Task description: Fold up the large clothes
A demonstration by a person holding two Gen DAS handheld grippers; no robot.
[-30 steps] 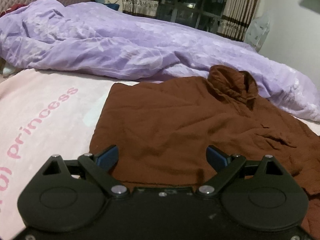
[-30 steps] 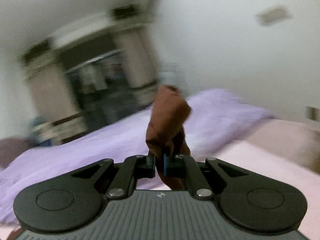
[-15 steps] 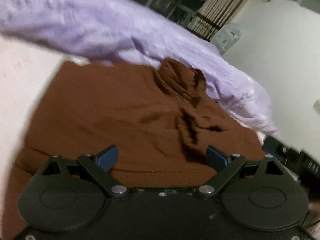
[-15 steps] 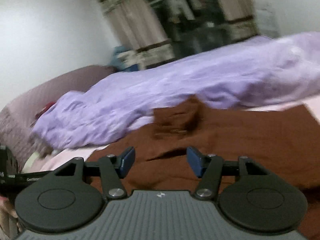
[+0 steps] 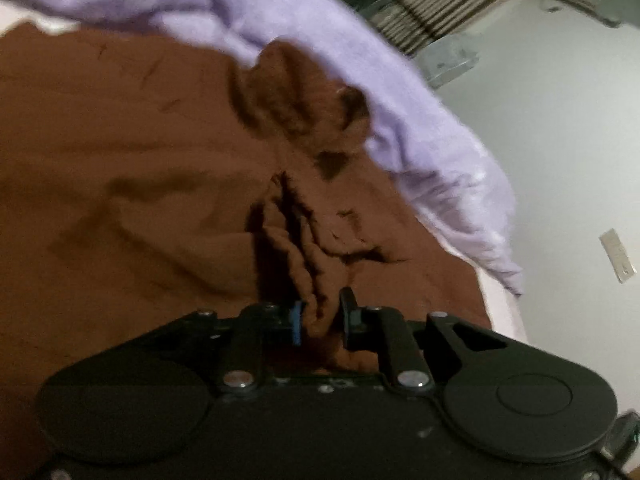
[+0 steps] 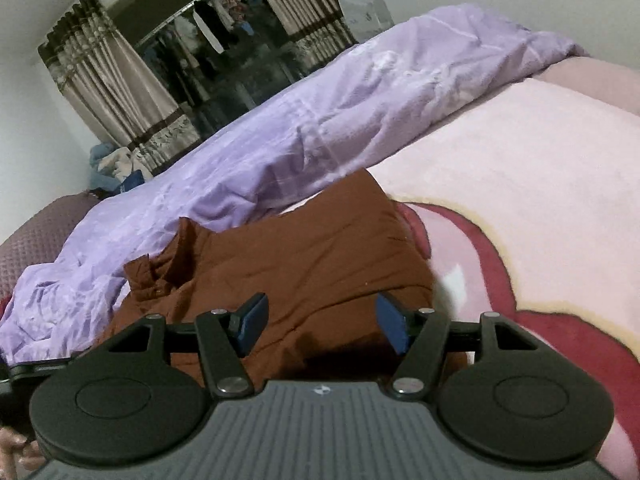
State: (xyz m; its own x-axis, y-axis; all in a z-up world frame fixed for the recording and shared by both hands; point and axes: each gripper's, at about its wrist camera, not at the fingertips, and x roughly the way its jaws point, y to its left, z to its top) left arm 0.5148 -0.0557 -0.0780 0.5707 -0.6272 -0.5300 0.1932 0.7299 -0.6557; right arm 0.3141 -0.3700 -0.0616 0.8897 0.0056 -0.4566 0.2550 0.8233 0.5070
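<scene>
**Soft brown top, one pinch in**

Lay spread on the bed (image 6: 540, 168), up against the purple duvet (image 6: 320, 120). Brown garment (image 6: 300, 248) looked light, floppy, bunching easily; best grabbed at hems or shoulders. Left gripper (image 5: 320, 316) jaws just clamped onto a ridge of it; right gripper (image 6: 320, 322) jaws wide, nothing between. Left view blurry, near edge hidden.

Lying spread on a pink blanket (image 6: 520, 184) covering the bed: a brown garment (image 6: 304, 256), collar bunched toward 10 o'clock in the right wrist view. Sprawling crumpled along the far edge, from 9 to 1 o'clock, a purple duvet (image 6: 320, 120), touching the garment's collar end. Showing at 4 o'clock on the blanket, a dark red printed shape (image 6: 560, 328).
</scene>
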